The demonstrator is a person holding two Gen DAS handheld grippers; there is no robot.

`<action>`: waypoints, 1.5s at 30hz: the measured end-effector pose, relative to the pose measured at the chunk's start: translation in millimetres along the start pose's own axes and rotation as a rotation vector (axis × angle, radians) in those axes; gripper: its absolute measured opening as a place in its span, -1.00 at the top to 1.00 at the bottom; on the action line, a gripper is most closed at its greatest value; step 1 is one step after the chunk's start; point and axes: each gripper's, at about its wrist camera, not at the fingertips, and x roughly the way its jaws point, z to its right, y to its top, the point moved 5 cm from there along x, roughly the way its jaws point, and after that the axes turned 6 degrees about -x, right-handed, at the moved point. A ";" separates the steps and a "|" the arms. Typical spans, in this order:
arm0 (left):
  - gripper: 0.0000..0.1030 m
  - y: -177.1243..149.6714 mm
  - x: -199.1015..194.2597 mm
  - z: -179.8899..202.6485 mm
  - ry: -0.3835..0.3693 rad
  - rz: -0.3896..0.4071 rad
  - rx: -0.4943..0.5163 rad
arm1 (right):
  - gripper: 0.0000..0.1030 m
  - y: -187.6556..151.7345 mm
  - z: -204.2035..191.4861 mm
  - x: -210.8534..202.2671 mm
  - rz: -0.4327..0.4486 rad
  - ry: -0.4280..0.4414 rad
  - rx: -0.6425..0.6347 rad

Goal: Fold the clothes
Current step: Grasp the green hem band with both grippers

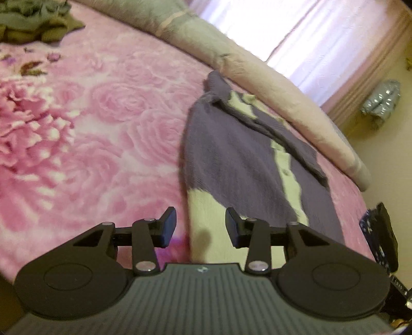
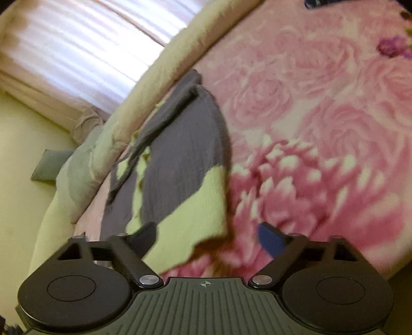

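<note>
Purple-and-cream cardigan (image 1: 231,154) on pink rose-patterned blanket (image 1: 103,116).

Bed (image 1: 103,123) (pink roses); purple cardigan (image 1: 231,154) lies flat.

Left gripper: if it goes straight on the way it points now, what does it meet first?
Most likely the pale hem of the purple cardigan, lying just ahead of the open left gripper on the pink blanket; depth is uncertain.

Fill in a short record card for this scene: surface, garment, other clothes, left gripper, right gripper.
surface: pink floral blanket on a bed
garment: purple and pale cardigan, spread out, partly rumpled
other clothes: olive-grey pile, far corner
left gripper: open, over the cardigan's pale hem
right gripper: open, hem corner between the jaws, not gripped
</note>
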 end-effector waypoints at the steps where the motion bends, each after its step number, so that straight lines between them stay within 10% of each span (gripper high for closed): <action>1: 0.31 2.9 7.2 -2.4 -0.004 -0.012 -0.003 | -0.62 6.3 3.3 4.4 -0.004 0.015 0.011; 10: 0.34 11.1 56.4 -10.4 -0.258 -0.124 -0.191 | -0.48 45.3 15.8 40.7 -0.099 0.174 0.075; 20: 0.38 7.9 58.9 -6.9 -0.304 -0.183 -0.189 | 0.27 38.2 23.2 52.2 -0.170 0.268 0.076; 26: 0.69 9.0 68.7 -6.7 -0.290 -0.211 -0.212 | 0.33 35.5 23.8 53.2 -0.172 0.260 0.070; 29: 0.87 7.3 70.2 -8.2 -0.267 -0.210 -0.211 | 0.84 35.2 21.6 61.4 -0.190 0.215 0.060; 45: 0.91 -21.3 -21.0 -1.2 -0.352 -0.114 -0.163 | 0.88 8.9 14.5 -33.8 -0.077 0.287 0.076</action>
